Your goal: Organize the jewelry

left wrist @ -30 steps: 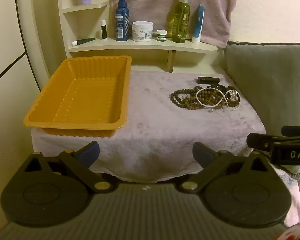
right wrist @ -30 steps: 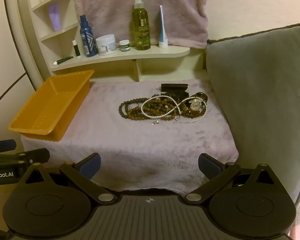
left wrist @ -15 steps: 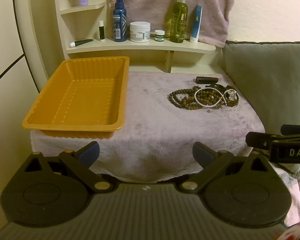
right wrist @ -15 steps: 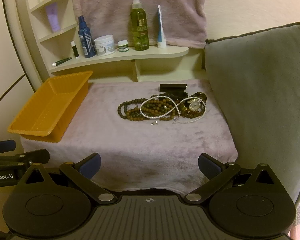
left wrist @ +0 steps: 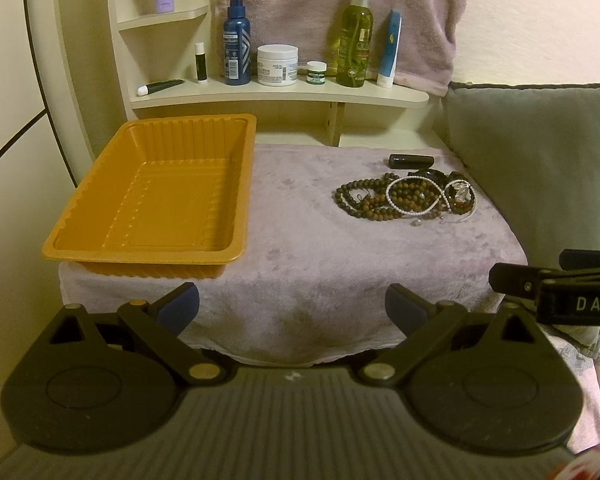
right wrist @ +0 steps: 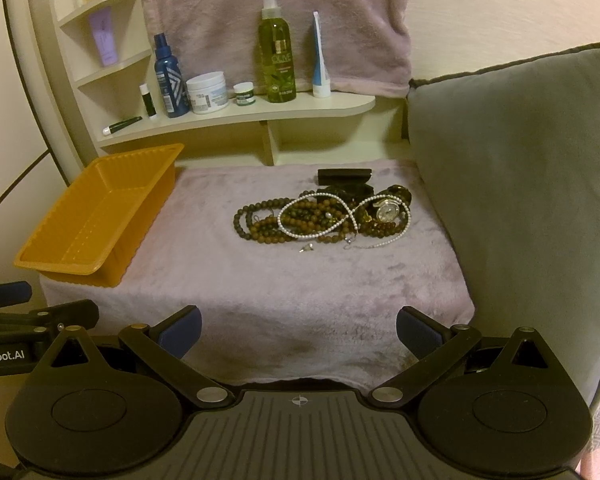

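Note:
A tangled jewelry pile (right wrist: 324, 216) lies on the far right of the pink-cloth table (right wrist: 300, 284): brown bead strands (left wrist: 370, 200), a white pearl strand (right wrist: 296, 220), a watch (right wrist: 387, 212) and a black case (right wrist: 343, 176). An empty orange tray (left wrist: 160, 196) sits at the left; it also shows in the right wrist view (right wrist: 96, 216). My left gripper (left wrist: 292, 308) is open and empty at the table's front edge. My right gripper (right wrist: 298, 328) is open and empty there too, well short of the pile.
A shelf (left wrist: 280, 92) behind the table carries bottles, jars and tubes. A grey cushion (right wrist: 520, 184) stands against the table's right side. A towel (right wrist: 276, 20) hangs on the wall. Each gripper shows at the edge of the other's view.
Both views have shifted slightly, with the table and jewelry a little lower and nearer. Both grippers stay open and empty.

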